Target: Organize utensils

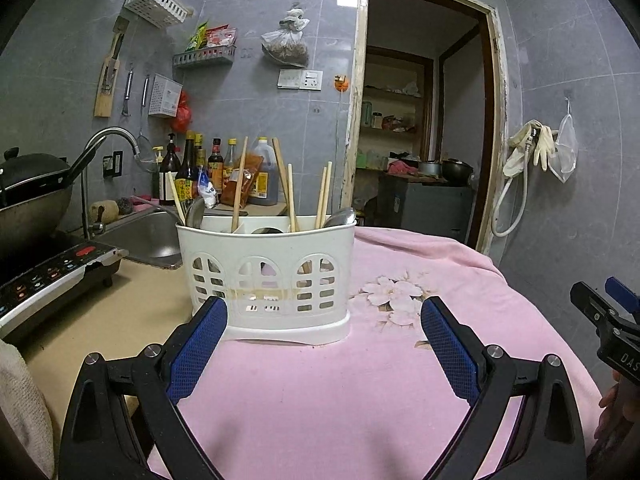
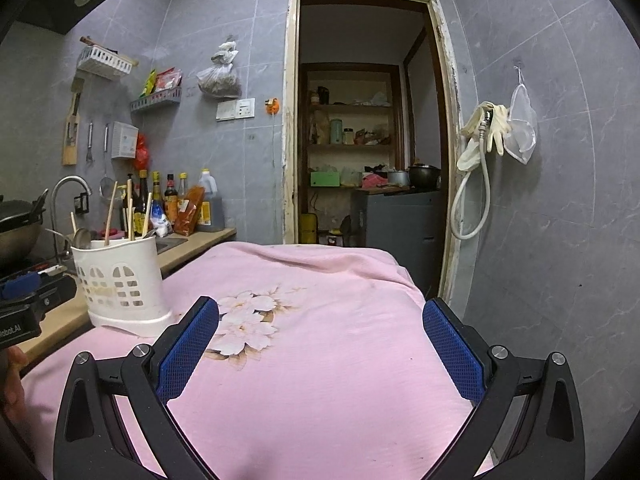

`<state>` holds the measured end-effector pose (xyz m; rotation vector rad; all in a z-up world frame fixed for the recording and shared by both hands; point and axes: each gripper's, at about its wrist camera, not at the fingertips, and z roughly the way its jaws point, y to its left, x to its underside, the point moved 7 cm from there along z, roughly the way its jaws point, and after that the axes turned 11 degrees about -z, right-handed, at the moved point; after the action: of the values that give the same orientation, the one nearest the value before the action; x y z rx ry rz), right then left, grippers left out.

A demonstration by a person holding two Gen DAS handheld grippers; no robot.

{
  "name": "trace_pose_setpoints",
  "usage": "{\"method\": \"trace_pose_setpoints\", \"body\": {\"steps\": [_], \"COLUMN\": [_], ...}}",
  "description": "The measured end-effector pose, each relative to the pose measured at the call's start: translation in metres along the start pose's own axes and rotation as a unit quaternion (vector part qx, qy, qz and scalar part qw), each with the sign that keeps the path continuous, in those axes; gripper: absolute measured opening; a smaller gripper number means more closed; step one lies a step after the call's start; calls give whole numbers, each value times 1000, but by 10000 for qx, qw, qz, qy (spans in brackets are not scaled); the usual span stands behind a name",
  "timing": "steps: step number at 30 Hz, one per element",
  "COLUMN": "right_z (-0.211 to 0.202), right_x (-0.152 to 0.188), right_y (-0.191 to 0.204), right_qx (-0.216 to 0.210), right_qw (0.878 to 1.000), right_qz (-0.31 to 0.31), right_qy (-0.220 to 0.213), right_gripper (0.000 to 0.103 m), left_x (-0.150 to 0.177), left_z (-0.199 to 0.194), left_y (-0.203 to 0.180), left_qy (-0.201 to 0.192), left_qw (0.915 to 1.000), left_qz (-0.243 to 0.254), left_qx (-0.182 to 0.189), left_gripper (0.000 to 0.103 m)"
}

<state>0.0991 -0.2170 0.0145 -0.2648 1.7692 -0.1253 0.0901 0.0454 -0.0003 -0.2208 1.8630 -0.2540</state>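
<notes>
Chopsticks [image 1: 239, 184] stand in one white utensil caddy [image 1: 266, 276], which sits on the near-left part of a pink cloth [image 1: 340, 380], just beside the edge where the tan counter [image 1: 132, 300] shows. Counting from the left wrist view, about seven wooden sticks rise above the rim, leaning different ways; some overlap, so the count may be off by one. Two metal spoons [image 1: 341, 216] show their bowls, one at the caddy's left end and one at its right. The front wall of the caddy has three arched cut-out panels.

One left gripper [image 1: 324, 316] hovers over the cloth directly facing the caddy, its two blue-padded fingers spread wide and holding nothing. One right gripper [image 2: 320, 318] hangs over the flower print [image 2: 246, 322] on the cloth, fingers equally wide apart and empty, with the caddy well off to its left.

Writing: "DAS" reads on the right tool's body at the left view's edge, and "obot.AI" on the left tool's body in the right view. The sauce bottles [image 1: 190, 172] behind the sink [image 1: 140, 236] carry labels too small to read.
</notes>
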Motion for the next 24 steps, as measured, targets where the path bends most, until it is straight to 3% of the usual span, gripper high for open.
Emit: {"method": "trace_pose_setpoints", "body": {"steps": [24], "right_z": [0], "right_x": [-1], "right_y": [2], "right_qx": [4], "right_qw": [10000], "right_qz": [-2], "right_qy": [-5], "right_gripper": [103], "left_x": [-2], "left_z": [1], "left_y": [4], "left_qy": [10], "left_qw": [10000], "left_qz": [3], "left_qx": [-13], "left_gripper": [95]}}
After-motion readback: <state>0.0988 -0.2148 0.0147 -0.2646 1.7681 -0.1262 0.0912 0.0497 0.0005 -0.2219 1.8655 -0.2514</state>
